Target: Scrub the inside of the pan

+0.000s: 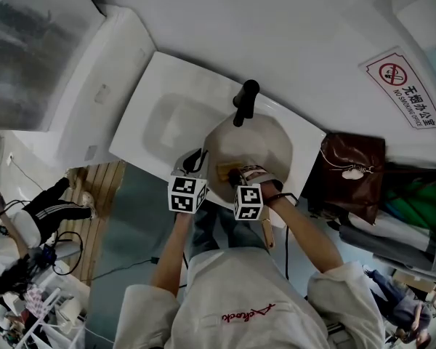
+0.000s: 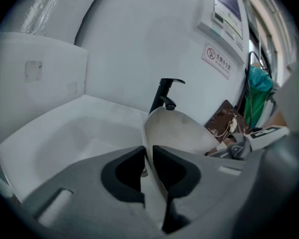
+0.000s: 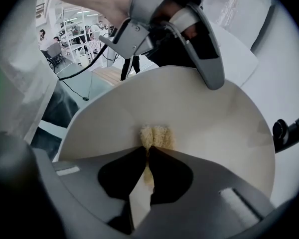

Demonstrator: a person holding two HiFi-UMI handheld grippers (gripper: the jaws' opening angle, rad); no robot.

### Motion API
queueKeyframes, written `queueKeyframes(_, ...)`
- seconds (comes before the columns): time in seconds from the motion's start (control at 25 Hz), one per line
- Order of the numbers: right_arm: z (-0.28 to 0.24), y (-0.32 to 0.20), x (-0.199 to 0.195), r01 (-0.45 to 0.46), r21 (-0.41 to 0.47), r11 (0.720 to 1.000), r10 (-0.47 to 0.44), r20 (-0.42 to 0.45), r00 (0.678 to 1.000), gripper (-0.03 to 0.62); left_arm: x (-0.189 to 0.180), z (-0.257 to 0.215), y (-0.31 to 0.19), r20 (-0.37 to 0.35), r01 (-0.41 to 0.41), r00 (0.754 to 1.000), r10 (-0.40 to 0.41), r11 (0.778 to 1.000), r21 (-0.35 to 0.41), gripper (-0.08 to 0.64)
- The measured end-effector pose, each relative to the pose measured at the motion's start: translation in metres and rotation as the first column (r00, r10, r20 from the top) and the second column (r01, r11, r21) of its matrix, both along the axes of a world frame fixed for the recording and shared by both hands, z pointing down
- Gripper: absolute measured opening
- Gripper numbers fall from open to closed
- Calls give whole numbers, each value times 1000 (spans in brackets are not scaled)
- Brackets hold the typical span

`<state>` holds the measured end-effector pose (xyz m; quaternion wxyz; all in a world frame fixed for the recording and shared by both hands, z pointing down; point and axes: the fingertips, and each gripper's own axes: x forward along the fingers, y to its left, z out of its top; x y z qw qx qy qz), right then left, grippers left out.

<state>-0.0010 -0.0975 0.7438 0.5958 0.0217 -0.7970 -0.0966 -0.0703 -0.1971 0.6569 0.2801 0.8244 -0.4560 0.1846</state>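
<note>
Head view: a cream pan (image 1: 269, 140) sits at a white sink (image 1: 163, 122), just below a black faucet (image 1: 245, 100).

Left gripper view: the left gripper (image 2: 148, 151) is clamped on the pan's rim (its thin wall stands between the jaws).

Right gripper view: the right gripper (image 3: 147, 151) pinches a yellow sponge (image 3: 154, 136), which is pressed against the pan's inner surface.
</note>
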Motion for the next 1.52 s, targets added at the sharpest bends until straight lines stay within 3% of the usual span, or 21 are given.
queueKeyframes(0.32,-13,-9,6,-12,8,1000,12,4,1000,32,0,1,-1,6,-9,1000,9,1000,-1,52)
queueKeyframes(0.72,-35,-83,13,-119,117,986,116,38,993,32,1,1,-1,4,-15,1000,15,1000,-7,52)
queueKeyframes(1.0,-36,-119,15,-145,173,974,140,39,989,32,1,1,-1,2,-18,1000,18,1000,-7,54)
queueKeyframes(1.52,-15,-109,16,-142,164,976,139,29,990,32,1,1,-2,-9,-14,1000,14,1000,-6,54)
